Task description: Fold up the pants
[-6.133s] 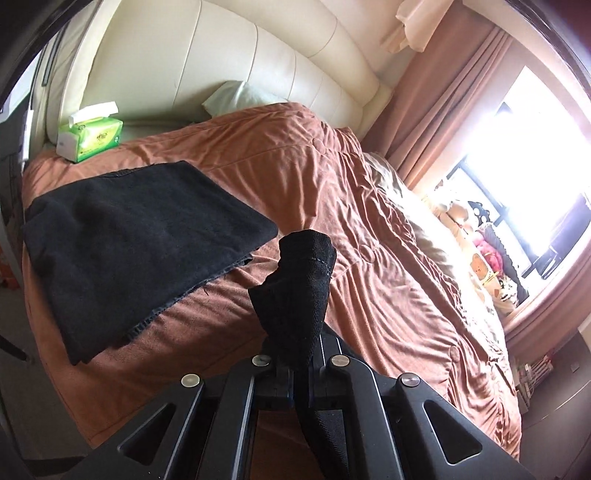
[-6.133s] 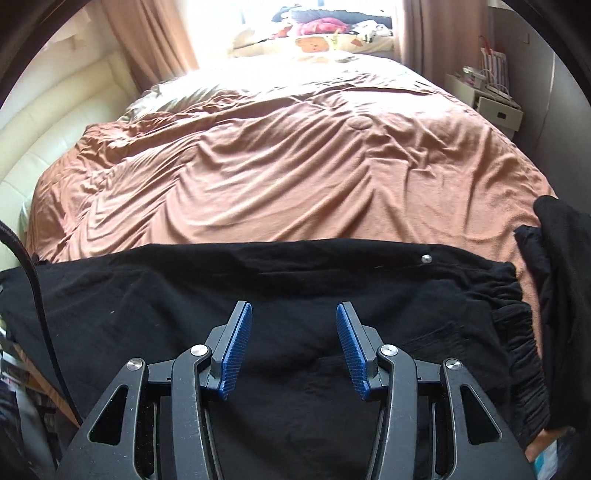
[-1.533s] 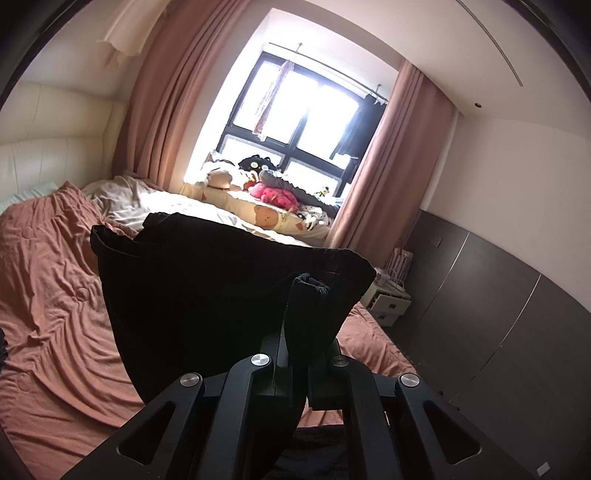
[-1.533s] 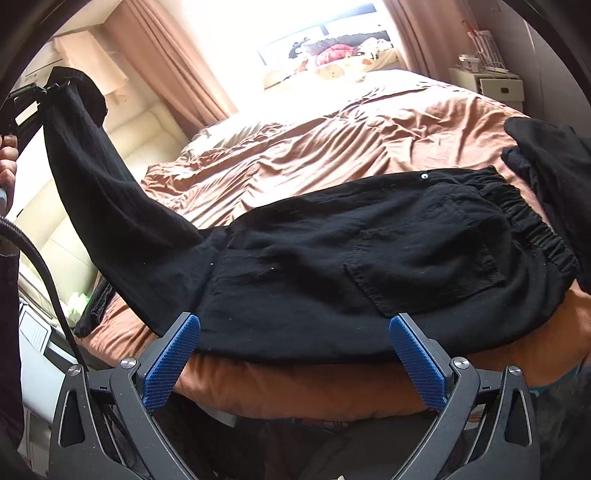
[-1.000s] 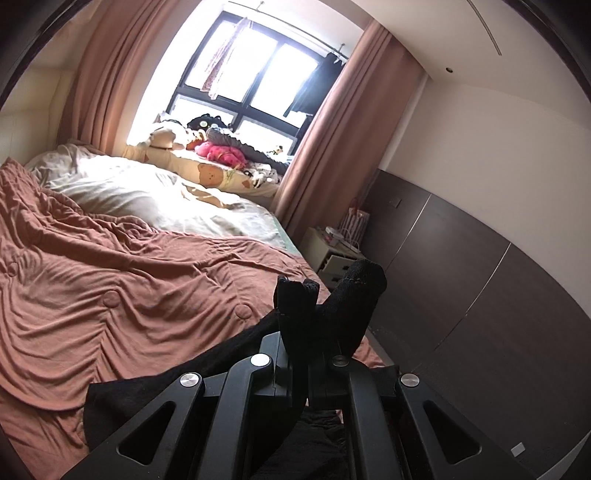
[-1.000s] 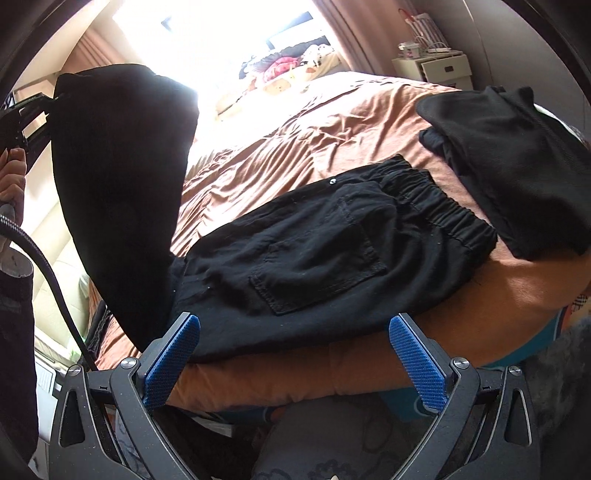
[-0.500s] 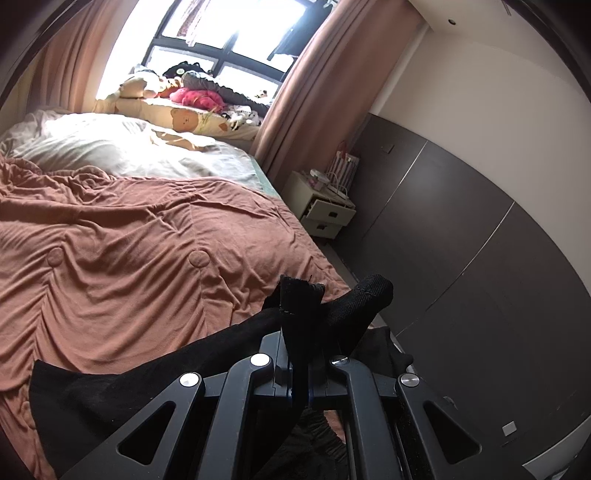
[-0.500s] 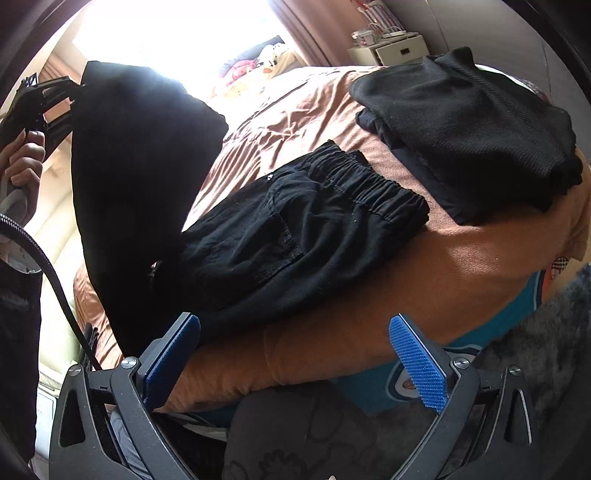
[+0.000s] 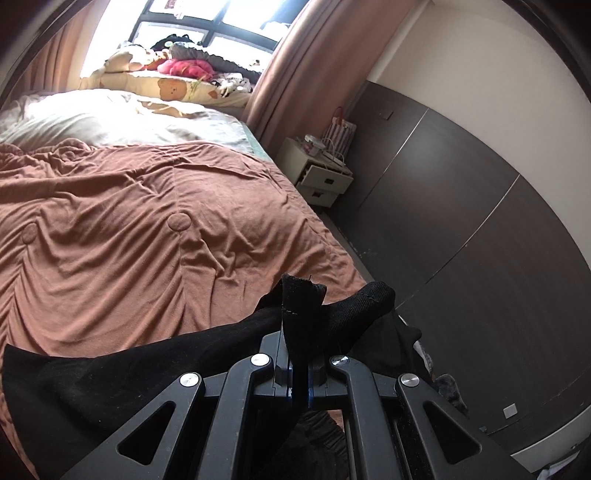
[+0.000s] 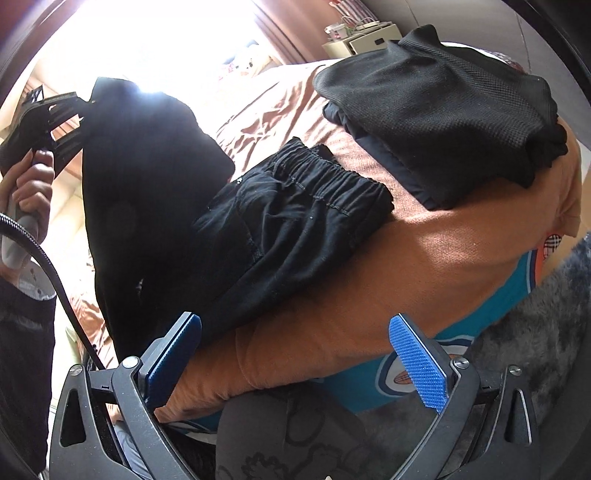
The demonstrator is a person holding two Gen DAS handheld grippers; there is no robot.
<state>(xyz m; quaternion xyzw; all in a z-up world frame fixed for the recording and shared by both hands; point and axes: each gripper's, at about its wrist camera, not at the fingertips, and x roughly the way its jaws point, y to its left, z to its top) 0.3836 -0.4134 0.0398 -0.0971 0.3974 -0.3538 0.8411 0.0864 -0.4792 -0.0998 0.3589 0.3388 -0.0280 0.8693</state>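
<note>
Daylight comes from the window (image 9: 207,33), blown out white in the right wrist view (glare washes over the raised black pants (image 10: 147,177) just below it). Bedspread (image 9: 147,236) below the window is evenly lit, soft shadows. Both views sharp; fisheye bending and dark vignette at edges.

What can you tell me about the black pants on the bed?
The black pants look like soft woven cotton, with a gathered elastic waistband and a stitched pocket. The waist half lies flat on the brown bedspread near the bed's edge, beside a stack of folded dark clothes. The leg end is lifted off the bed and hangs as a dark sheet from the left gripper, which is clamped shut on its hem. The right gripper is open and apart from them.
</note>
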